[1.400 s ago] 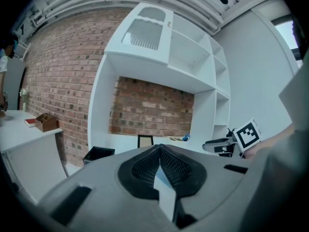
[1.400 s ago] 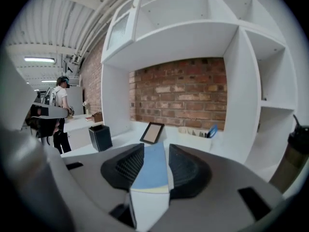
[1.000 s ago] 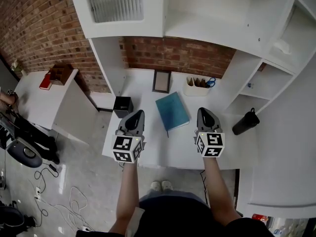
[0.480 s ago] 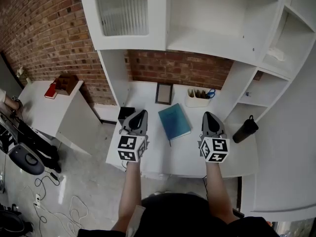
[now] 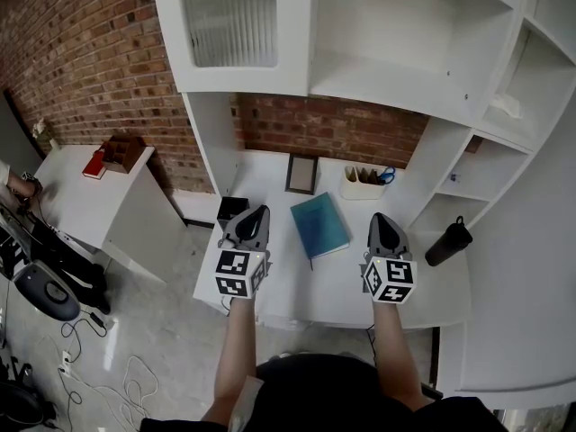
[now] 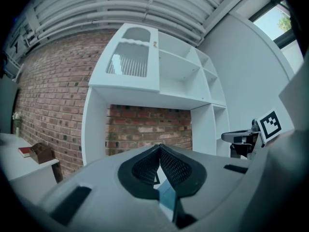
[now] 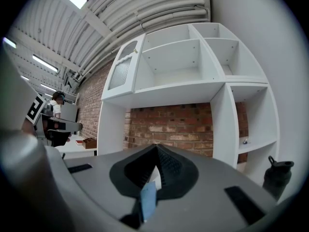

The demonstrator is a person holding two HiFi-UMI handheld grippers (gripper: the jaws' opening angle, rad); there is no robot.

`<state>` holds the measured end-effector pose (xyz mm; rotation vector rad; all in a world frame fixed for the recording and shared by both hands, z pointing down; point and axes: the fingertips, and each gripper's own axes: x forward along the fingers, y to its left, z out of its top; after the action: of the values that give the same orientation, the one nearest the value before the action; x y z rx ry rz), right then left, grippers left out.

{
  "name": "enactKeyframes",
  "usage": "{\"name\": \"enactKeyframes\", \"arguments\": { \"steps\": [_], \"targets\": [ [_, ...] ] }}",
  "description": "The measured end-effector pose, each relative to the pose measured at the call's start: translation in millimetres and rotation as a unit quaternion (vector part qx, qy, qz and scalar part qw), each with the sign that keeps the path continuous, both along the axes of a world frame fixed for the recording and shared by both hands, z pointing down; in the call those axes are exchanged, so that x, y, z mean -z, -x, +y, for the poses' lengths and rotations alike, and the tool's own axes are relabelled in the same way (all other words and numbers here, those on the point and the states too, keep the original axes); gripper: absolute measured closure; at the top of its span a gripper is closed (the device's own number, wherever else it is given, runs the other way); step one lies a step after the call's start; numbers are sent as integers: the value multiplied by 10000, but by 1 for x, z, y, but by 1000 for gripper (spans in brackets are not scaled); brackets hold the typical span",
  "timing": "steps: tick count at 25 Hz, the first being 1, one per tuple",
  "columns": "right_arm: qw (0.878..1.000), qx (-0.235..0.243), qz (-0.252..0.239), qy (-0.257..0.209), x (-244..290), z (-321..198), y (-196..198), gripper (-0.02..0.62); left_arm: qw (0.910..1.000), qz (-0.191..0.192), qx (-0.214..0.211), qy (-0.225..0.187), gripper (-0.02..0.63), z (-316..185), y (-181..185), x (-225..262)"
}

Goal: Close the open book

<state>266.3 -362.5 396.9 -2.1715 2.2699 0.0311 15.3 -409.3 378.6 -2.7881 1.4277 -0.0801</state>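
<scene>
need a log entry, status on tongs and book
Left tongs shut, empty. Right tongs shut, empty. Book closed, flat on desk between them. Nothing blocking.

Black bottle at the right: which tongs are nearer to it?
Right. In the head view, the right tongs are just left of the black bottle. The left tongs are farther off, on the far side of the teal book.

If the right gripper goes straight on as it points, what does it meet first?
Most likely the brick wall under the shelf; the right gripper seems aimed above the pen holder, depth unclear.
</scene>
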Motion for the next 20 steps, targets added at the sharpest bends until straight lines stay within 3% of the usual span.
{"name": "enactKeyframes", "arguments": {
  "steps": [20],
  "targets": [
    [9994, 234, 78, 247, -15, -6, 8, 598, 9998, 4, 39, 180, 597, -4, 1, -14]
  ]
}}
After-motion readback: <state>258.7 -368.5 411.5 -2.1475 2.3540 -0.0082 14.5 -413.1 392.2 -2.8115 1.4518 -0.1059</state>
